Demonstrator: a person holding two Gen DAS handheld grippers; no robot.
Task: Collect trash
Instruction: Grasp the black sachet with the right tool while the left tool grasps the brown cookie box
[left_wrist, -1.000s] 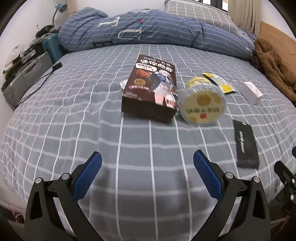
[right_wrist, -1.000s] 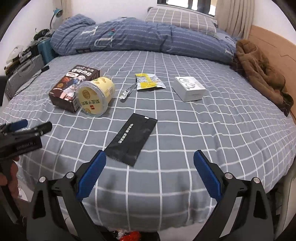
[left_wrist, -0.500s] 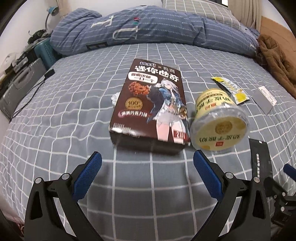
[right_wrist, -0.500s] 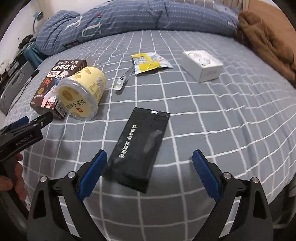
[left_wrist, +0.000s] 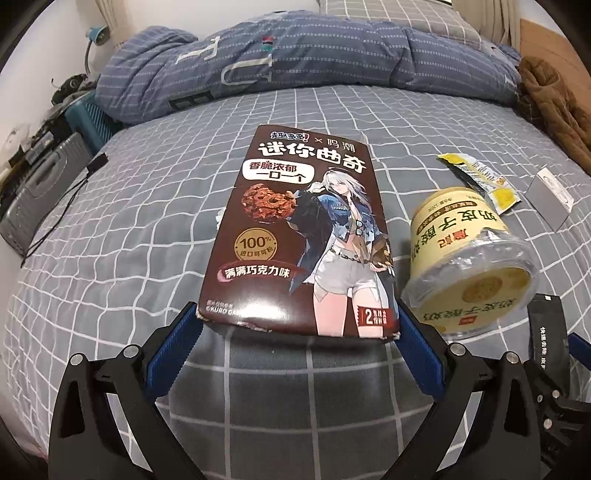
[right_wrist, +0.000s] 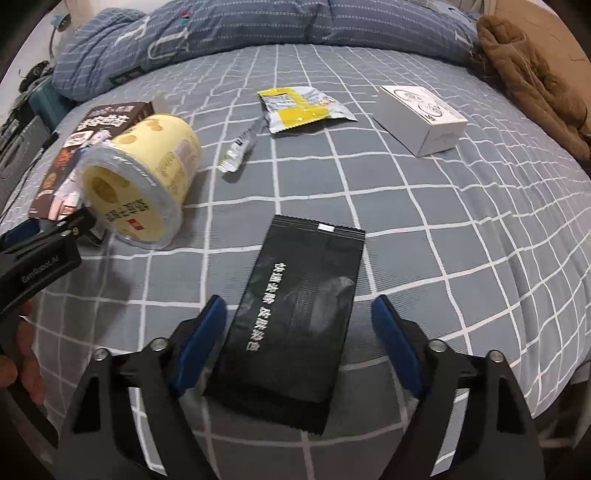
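While the black sachet (right_wrist: 295, 317) lies flat on the grey checked bed (right_wrist: 461, 229), the right gripper (right_wrist: 299, 343) straddles its near end, jaws just narrowing but not yet pressing it, a gap showing on each side. Over to the left, the brown cookie box (left_wrist: 295, 236) sits between the left gripper (left_wrist: 297, 347) jaws, which stand wide at its near corners; whether the pads touch the card I cannot tell. Just beside the box lies the yellow tub (left_wrist: 469, 258), tipped on its side. Further out are a yellow wrapper (right_wrist: 299, 107), a thin silver packet (right_wrist: 240, 147) and a white carton (right_wrist: 421, 118). A rumpled blue quilt (left_wrist: 295, 62) lies at the far end.
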